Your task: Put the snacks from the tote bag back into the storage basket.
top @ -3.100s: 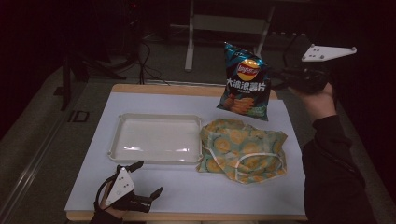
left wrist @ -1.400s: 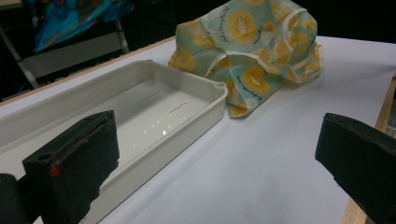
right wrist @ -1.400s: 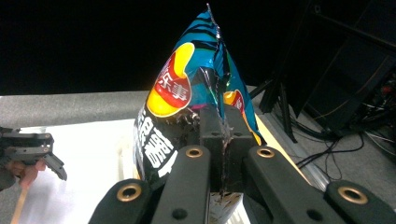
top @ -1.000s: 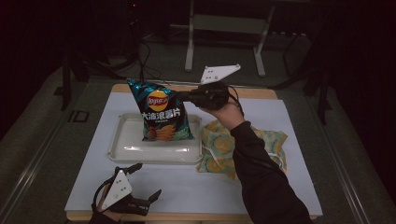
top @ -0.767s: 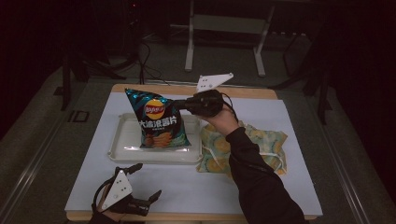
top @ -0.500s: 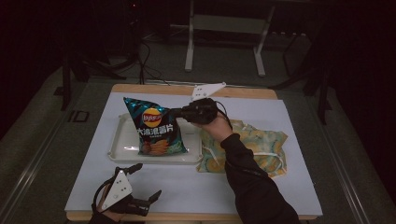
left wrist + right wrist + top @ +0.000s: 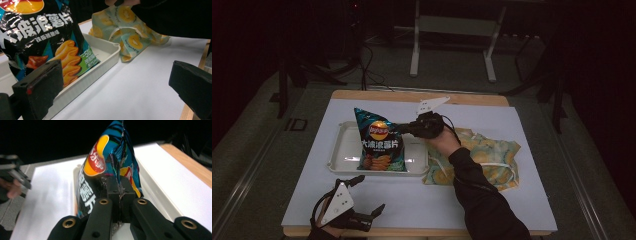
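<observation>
Lowering chip bag [image 7: 379, 147] into white tray [image 7: 343, 159].

High view: right gripper [image 7: 404, 128] pinching bag's side seam, bag standing upright on tray's right half, forearm reaching in from table's near edge over kiwi-print cloth bag [image 7: 484, 157]; left gripper [image 7: 362, 197] resting by near-left corner.
Left gripper view: jaws gaping wide, holding nothing, bag bottom sitting inside tray wall.
Right gripper view: jaws clamped tight on seam. Advising: settling bottom flat before releasing, avoiding tipping over rim.

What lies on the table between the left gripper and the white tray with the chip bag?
Nothing: in the high view only bare white table cover separates the left gripper from the white tray under the chip bag. The left gripper view shows it too.
</observation>
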Action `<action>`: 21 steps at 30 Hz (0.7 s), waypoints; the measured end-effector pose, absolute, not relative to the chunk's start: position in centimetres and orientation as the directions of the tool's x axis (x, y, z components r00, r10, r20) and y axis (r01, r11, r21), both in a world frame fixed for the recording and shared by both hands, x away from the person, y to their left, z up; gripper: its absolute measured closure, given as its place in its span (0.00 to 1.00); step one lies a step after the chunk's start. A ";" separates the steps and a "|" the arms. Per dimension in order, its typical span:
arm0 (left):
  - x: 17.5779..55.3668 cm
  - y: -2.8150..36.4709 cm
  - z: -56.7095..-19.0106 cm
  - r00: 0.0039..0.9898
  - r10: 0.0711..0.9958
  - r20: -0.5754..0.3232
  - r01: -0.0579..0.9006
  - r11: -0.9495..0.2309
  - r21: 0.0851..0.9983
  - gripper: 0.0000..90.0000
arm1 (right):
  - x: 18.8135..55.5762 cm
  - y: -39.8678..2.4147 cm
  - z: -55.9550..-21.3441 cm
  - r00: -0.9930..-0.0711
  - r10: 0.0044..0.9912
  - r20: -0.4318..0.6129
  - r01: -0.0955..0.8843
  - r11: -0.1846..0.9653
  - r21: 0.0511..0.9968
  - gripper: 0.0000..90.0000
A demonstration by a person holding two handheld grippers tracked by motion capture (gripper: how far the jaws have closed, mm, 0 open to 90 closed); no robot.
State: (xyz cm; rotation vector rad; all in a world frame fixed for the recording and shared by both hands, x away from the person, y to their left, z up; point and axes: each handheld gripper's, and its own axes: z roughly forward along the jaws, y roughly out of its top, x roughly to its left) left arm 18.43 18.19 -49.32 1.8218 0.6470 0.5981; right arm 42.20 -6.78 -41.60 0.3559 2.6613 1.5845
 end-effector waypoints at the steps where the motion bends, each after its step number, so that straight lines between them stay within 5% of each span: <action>1: 18.4 18.2 -49.3 0.727 0.680 0.096 0.148 -0.291 0.945 0.00 | 42.4 -6.8 -41.7 -0.970 0.220 0.103 0.195 0.458 0.867 1.00; 16: 18.4 18.2 -49.3 0.729 0.678 0.095 0.147 -0.290 0.946 0.00 | 44.6 -6.0 -43.4 -0.934 0.337 0.121 0.282 0.483 0.829 0.99; 21: 18.4 18.2 -49.3 0.730 0.677 0.094 0.147 -0.290 0.945 0.00 | 45.1 -5.9 -43.5 -0.919 0.375 0.123 0.310 0.493 0.813 0.89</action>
